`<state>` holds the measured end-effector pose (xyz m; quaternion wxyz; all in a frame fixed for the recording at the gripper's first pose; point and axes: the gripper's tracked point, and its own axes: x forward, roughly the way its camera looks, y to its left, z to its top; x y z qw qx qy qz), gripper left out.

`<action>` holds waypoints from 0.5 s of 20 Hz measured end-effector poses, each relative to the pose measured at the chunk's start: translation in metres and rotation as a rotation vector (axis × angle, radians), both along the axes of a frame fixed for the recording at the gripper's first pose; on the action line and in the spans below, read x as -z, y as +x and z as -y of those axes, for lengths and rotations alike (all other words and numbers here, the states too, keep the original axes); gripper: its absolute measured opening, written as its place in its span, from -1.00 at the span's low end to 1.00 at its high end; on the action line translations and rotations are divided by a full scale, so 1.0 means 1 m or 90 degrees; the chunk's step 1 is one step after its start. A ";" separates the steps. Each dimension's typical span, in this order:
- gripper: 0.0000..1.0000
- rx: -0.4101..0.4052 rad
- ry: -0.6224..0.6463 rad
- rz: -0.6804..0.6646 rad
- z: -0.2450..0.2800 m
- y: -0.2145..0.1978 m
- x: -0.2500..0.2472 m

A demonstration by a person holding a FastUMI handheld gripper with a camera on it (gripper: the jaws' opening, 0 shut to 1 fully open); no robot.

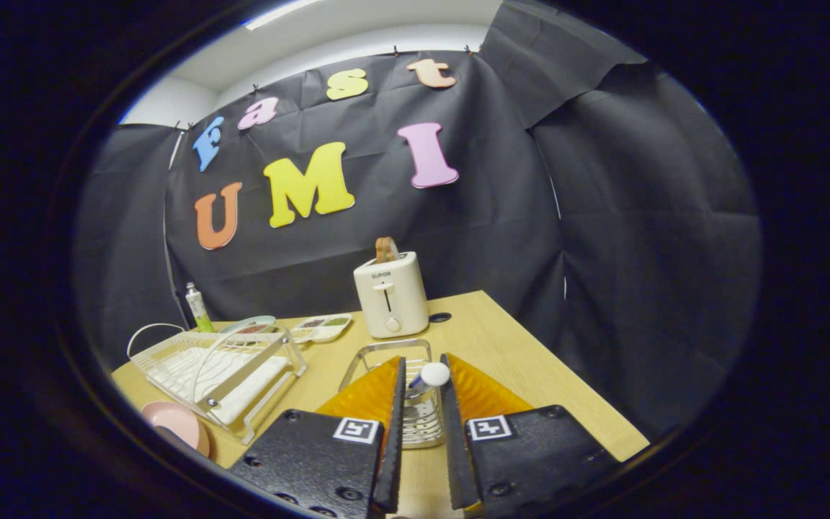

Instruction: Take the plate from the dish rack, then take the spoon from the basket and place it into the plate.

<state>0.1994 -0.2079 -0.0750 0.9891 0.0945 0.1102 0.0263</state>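
A spoon (429,376) with a white rounded handle end stands between my fingertips, over the wire basket (375,355). My gripper (424,358) is narrowed around that handle, and both fingers appear to press on it. The spoon's bowl is hidden between the fingers. The basket sits on the wooden table (516,360), just ahead of and below the fingers. A pink plate (177,422) lies flat on the table to the left of the fingers, in front of the white dish rack (220,364).
A white toaster (391,295) with a slice of bread in it stands beyond the basket. A small compartment tray (321,328), a round dish (249,324) and a tube (197,306) sit behind the rack. The table's right edge runs close to the right finger.
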 end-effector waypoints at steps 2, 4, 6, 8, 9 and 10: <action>-0.48 -0.017 0.010 -0.003 -0.006 -0.002 -0.004; -0.60 -0.032 0.008 -0.011 -0.011 -0.001 -0.008; -0.70 -0.042 -0.020 -0.016 -0.016 0.002 -0.011; -0.78 -0.046 -0.031 -0.021 -0.017 0.001 -0.018; -0.80 -0.044 -0.032 -0.022 -0.016 -0.002 -0.024; -0.82 -0.039 -0.036 -0.019 -0.014 -0.002 -0.031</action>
